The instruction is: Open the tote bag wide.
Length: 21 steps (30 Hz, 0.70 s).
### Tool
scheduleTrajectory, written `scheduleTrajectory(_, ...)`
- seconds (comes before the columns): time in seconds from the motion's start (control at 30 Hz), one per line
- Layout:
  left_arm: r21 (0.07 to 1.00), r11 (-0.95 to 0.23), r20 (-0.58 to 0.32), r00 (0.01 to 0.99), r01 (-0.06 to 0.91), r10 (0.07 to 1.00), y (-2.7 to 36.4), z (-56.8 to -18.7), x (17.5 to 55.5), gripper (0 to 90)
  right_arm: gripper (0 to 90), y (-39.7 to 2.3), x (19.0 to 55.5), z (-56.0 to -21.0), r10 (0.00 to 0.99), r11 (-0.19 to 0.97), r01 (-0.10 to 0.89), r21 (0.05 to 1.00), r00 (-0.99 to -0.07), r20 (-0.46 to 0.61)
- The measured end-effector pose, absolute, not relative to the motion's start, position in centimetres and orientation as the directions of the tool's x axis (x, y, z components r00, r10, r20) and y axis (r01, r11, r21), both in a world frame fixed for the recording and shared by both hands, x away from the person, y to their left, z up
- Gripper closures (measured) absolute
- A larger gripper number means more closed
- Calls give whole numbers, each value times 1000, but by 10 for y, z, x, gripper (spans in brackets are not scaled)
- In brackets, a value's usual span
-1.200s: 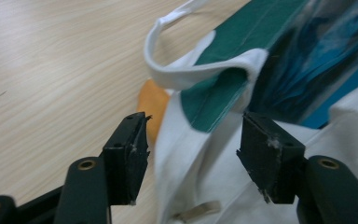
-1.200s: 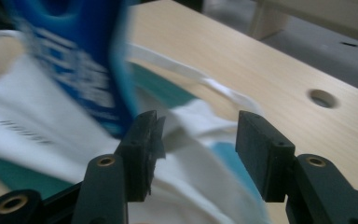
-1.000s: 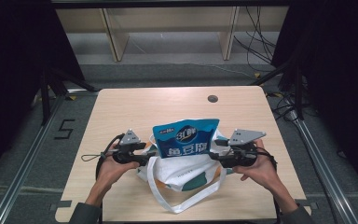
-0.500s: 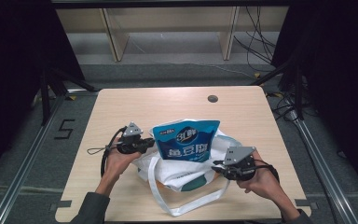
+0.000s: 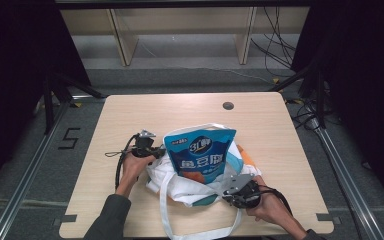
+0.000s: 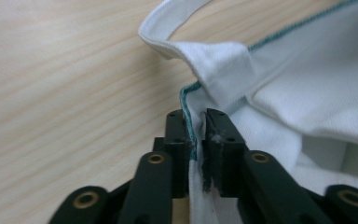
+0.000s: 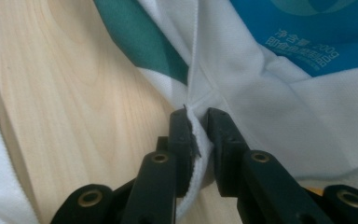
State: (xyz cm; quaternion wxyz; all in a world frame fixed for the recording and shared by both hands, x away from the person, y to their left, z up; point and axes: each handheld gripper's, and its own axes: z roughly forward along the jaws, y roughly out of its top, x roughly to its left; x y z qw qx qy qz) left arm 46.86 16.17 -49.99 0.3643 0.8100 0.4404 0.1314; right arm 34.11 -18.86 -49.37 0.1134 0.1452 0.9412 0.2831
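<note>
We are looking down on a pale wooden table (image 5: 130,120) with rounded corners and a small dark round grommet (image 5: 228,105) near its far edge, standing on a grey floor where a "5" marking (image 5: 69,138) is lying to the left. Beyond the table a light wooden shelf frame (image 5: 180,30) is standing against the back, loose cables (image 5: 275,45) are trailing over the floor at the right, and darkness is closing in on both sides. On the near half of the table a white tote bag (image 5: 190,182) with teal trim is lying, its long strap (image 5: 167,220) looping toward the near edge, and a blue snack pouch (image 5: 200,155) is standing upright in its mouth. We are seeing the left gripper (image 6: 196,126) pinching the bag's teal-stitched rim between its closed jaws at the bag's left side, with bare wood grain just beside it. The right gripper (image 7: 196,126) is clamping a fold of the white fabric at the bag's near right corner, close to a green panel (image 7: 140,37), with the pouch's blue print just behind.
</note>
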Motion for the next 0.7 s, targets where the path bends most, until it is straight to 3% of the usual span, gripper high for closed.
scheduleTrajectory(0.07,713,-358,-95,589,602,803,165,-487,456,657,700,-192,341,-488,365,769,257,586,-928,-72)
scheduleTrajectory(0.1,734,-332,-110,586,593,803,165,-481,448,596,611,-194,340,-481,399,744,292,601,-916,-49)
scheduleTrajectory(0.2,748,-410,-13,629,522,777,166,-461,424,530,503,-202,338,-460,420,672,291,680,-907,-26)
scheduleTrajectory(0.27,800,-339,-72,640,495,765,165,-447,404,505,457,-208,336,-442,441,621,282,732,-897,-29)
scheduleTrajectory(0.47,831,-235,-246,712,504,658,160,-433,376,448,426,-222,343,-404,527,505,254,825,-848,-62)
scheduleTrajectory(0.7,814,-227,-300,721,535,624,159,-436,370,430,448,-227,382,-405,632,473,318,822,-772,-65)
